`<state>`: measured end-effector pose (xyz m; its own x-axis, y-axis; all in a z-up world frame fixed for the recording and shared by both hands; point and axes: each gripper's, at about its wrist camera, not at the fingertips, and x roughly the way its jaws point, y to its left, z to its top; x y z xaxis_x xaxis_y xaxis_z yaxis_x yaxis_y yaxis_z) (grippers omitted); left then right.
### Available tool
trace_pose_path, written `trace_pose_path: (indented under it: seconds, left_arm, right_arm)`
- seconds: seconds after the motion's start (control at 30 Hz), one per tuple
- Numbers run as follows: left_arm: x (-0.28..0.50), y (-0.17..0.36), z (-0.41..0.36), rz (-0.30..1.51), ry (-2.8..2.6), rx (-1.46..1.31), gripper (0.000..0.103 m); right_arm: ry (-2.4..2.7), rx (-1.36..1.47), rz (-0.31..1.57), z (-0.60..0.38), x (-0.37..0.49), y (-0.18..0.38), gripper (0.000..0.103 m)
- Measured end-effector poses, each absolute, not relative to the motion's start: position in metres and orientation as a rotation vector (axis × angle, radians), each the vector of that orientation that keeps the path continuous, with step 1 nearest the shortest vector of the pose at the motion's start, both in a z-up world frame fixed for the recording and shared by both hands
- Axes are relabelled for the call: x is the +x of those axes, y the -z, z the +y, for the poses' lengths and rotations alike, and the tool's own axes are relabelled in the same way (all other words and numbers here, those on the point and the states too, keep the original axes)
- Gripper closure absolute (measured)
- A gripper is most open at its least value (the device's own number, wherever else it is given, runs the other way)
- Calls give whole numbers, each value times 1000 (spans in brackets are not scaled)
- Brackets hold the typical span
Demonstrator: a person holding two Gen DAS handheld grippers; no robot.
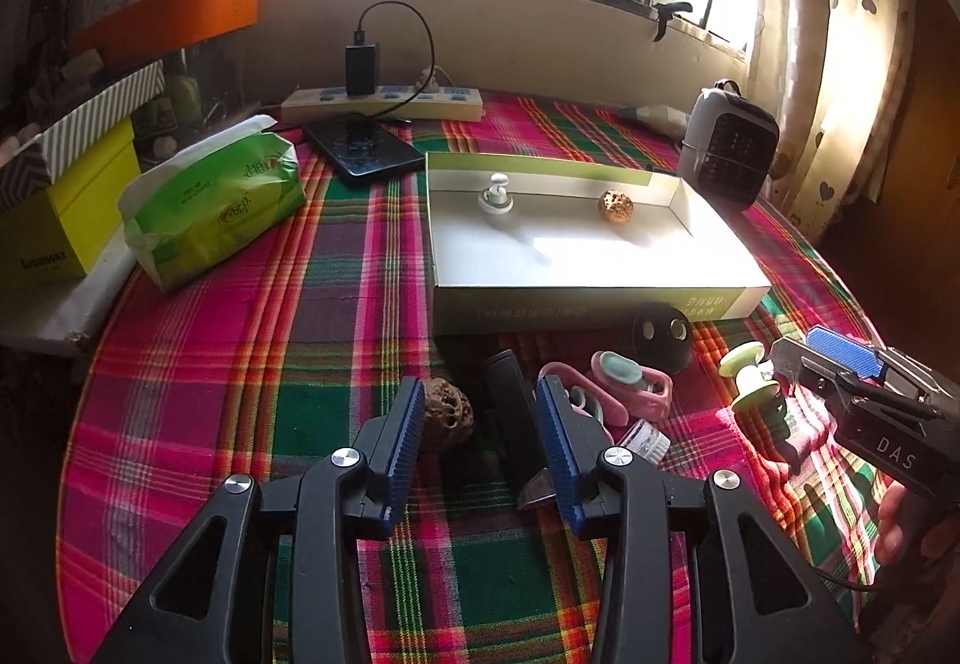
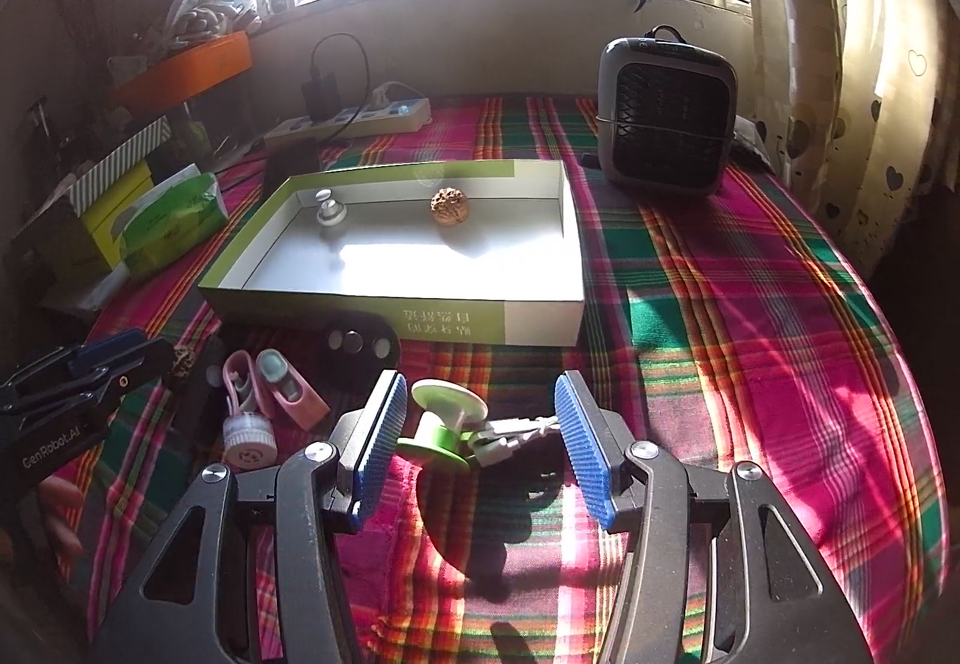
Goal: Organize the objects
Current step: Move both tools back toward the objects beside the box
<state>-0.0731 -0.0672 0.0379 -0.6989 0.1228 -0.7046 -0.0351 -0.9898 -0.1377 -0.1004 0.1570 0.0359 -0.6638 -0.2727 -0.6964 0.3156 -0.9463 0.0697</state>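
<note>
Left wrist view: the left gripper [image 1: 477, 418] hangs over the plaid cloth [image 1: 336, 304] in front of the box [image 1: 576, 298], its jaws apart and nothing pressed between the blue pads. A brown walnut [image 1: 449, 415] lies just beside the left pad, partly hidden behind it, and a black bar [image 1: 510, 412] lies on the cloth between the jaws, nearer the right pad. Right of these, in front of the box, sit pink clips [image 1: 624, 388], a small clear cap [image 1: 645, 439], a black disc holder [image 1: 660, 337] and a green spool [image 1: 756, 385]. The right gripper [image 1: 798, 358] reaches in from the right edge, near the spool. Inside the box stand a white knob [image 1: 497, 196] at the far left and a second walnut [image 1: 615, 206] at the far right. Left of the box lies a green tissue pack [image 1: 210, 208]; behind the box, a phone [image 1: 366, 151] and a power strip [image 1: 384, 103]; to the right of the box, a small heater [image 1: 729, 142].

Right wrist view: the right gripper [image 2: 480, 427] is spread wide in front of the box [image 2: 390, 313]. The green spool [image 2: 441, 424] lies tilted on the cloth between the pads, closer to the left one; whether it touches that pad I cannot tell. The right pad is clear of it. The left gripper [image 2: 120, 364] shows at the left edge, beside the pink clips [image 2: 276, 382]. The knob [image 2: 329, 211] and walnut [image 2: 450, 206] sit along the box's far wall.
</note>
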Motion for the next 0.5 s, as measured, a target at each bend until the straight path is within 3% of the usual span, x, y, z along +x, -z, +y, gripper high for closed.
trace_pose_path:
  seconds: [0.5]
  left_arm:
    - [-63,-22,-72,-236,-2781,-1213,65]
  right_arm:
    - [2550,1116,73,157,-91,-20,48]
